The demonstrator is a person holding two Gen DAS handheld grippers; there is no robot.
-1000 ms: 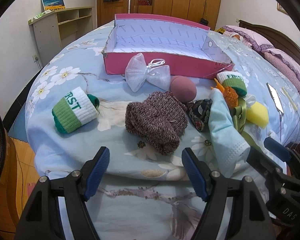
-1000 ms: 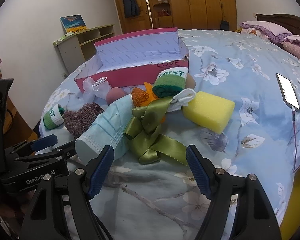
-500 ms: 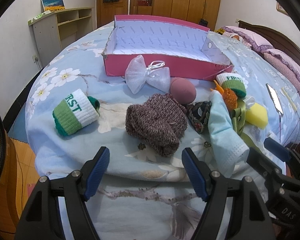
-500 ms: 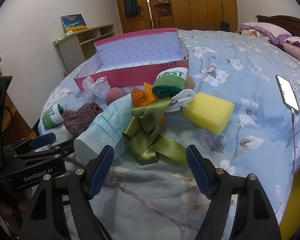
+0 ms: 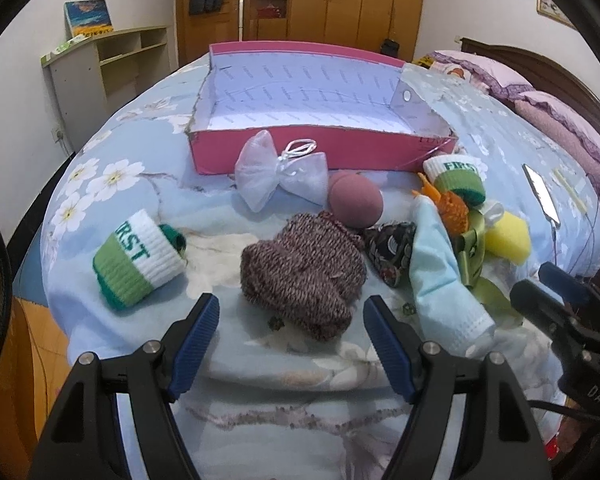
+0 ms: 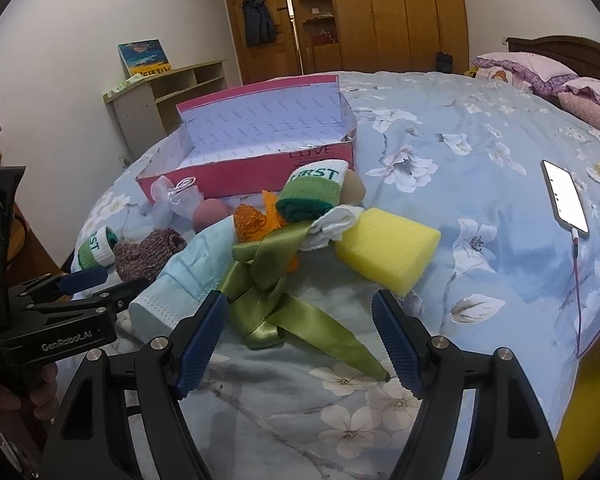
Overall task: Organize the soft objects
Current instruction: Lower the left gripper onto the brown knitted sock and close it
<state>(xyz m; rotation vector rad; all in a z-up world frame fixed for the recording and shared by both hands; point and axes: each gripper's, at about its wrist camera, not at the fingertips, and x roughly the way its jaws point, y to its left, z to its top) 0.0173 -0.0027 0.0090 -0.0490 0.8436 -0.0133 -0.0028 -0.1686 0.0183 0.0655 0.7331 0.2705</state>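
Observation:
Soft things lie on the flowered bed in front of an open pink box. My left gripper is open and empty, just short of a brown knit piece. Around it lie a green-white rolled sock, a white mesh bow, a pink ball, a dark patterned pouch and a light blue face mask. My right gripper is open and empty, just short of a green ribbon bow. Beyond it lie a yellow sponge, a second rolled sock and an orange mesh piece.
A phone on a charging cable lies on the bed at the right. Purple pillows and the headboard are at the far right. A shelf unit stands by the left wall. The bed's edge is right under both grippers.

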